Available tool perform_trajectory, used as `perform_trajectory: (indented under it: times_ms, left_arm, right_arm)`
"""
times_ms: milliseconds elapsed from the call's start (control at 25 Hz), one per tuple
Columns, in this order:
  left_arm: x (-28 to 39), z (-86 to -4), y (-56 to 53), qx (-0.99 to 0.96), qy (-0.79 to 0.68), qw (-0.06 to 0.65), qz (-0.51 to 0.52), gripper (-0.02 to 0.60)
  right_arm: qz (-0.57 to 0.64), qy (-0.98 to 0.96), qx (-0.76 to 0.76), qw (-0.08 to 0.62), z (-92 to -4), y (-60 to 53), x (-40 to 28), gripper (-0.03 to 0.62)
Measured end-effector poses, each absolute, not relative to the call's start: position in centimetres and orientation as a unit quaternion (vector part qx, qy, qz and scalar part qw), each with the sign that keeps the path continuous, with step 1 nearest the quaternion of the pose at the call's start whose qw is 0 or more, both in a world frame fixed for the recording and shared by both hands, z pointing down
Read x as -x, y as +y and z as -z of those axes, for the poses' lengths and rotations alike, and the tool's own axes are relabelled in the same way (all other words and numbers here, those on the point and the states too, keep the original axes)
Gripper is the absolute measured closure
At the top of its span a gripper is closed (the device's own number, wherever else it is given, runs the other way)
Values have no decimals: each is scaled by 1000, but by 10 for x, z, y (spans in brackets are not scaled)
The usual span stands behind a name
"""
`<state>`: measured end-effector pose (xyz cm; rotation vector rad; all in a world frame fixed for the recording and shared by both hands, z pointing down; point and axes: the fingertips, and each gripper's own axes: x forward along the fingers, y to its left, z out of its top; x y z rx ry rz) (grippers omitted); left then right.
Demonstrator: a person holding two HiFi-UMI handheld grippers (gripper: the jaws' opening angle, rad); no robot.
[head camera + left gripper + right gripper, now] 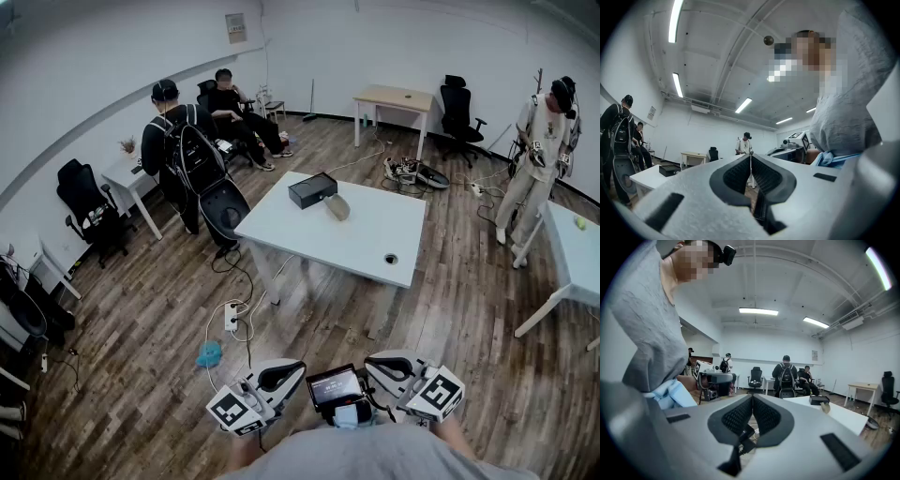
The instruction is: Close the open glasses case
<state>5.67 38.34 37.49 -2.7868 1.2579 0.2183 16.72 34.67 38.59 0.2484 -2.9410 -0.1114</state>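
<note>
The floor is brown wood plank, faintly glossy. The white surface looks smooth and matt. The left gripper and right gripper are pale matt plastic with black ribbed pads.

Quick tally: two grippers are counted, the left gripper and the right gripper, and one small screen is seen between them in the head view. On the middle white table, one tan glasses case and one black box are found. Four tables can be clearly counted in all, three white plus one wooden table. Three black office chairs are spotted. Three other people are counted: one standing person with a backpack, one seated person, one person standing at far right. One power strip is seen on the floor.
</note>
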Motion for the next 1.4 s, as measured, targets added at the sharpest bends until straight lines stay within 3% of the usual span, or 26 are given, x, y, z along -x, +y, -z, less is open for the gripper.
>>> perform_trajectory:
  times_ms: [200,400,720,1400]
  left_arm:
    - [-58,-375,384,911,404,39,-71,561]
    - [-57,-374,386,913,400,38,-68,561]
    - [-53,-379,384,913,401,33,-59,561]
    - [-33,-393,373,911,410,23,-39,561]
  right_arm:
    - [30,-992,-80,96,-387,348,-163,562]
    - [22,-995,-84,55,-382,343,-162,560]
    - [52,-989,-89,104,-390,345,-154,560]
    - [61,-988,-77,119,-397,335,-129,560]
